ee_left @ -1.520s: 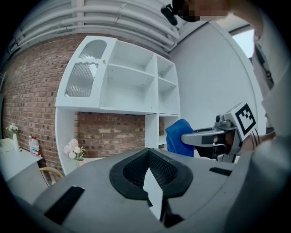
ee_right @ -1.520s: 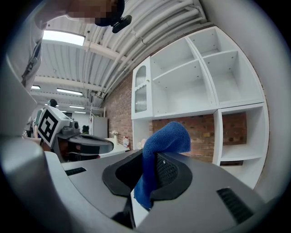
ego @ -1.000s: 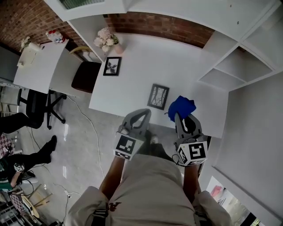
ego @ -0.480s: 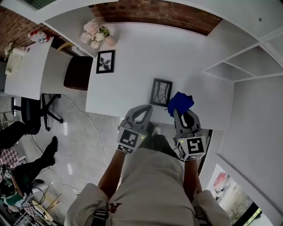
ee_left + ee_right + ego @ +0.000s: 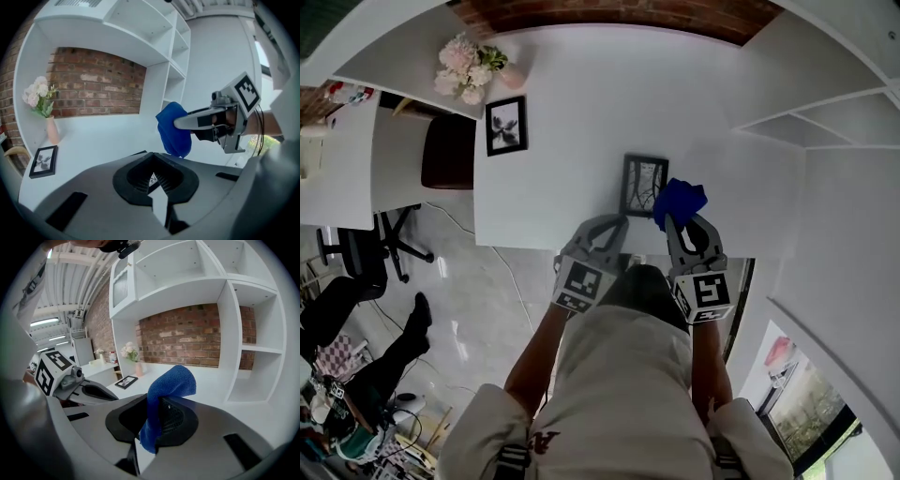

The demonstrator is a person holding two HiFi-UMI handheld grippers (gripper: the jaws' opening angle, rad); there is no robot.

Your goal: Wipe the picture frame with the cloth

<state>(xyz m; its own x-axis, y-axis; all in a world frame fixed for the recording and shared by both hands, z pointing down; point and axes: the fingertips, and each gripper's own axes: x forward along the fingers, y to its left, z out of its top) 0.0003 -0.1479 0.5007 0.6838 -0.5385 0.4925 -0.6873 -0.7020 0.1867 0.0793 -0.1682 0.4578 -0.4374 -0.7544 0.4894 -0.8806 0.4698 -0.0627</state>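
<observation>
Right gripper (image 5: 673, 221) fingers clamped on cloth (image 5: 680, 199); left gripper (image 5: 617, 223) fingers together. Best to brace the picture frame (image 5: 643, 184), then sweep gently across.

Head view looks steeply down onto the desk (image 5: 581, 112), left gripper (image 5: 620, 222) and right gripper (image 5: 682, 221) at centre. Each gripper view looks closely along its jaws toward the brick wall (image 5: 93, 79); both share flowers (image 5: 37, 96) and cloth (image 5: 172, 129).
</observation>
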